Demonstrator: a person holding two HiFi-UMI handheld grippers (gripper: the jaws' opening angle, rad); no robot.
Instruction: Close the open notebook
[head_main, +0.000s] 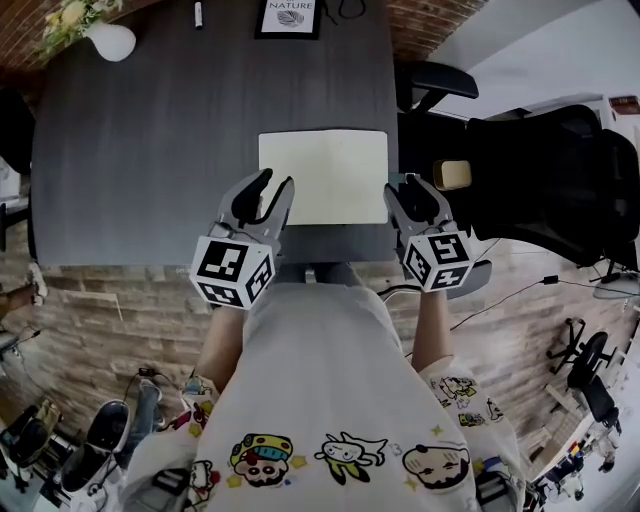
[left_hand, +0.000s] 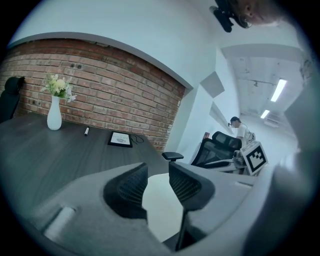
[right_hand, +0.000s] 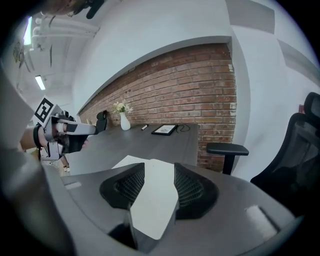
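Open notebook (head_main: 322, 175) lay flat on table (head_main: 150, 150). You held left hand-held gripper (head_main: 274, 182) at notebook's near-left corner, right hand-held gripper (head_main: 408, 185) at its right edge; both with jaws apart, empty. Risk: jaws could catch one page, not cover, creasing it.

My left gripper (head_main: 272, 186) and right gripper (head_main: 405, 190): grey shells, black ribbed pads (left_hand: 131, 187). Each carries a white cube (head_main: 232, 270) with black square markers. Behind the cubes, my pale short-sleeved shirt (head_main: 320, 400), cartoon figures printed across.
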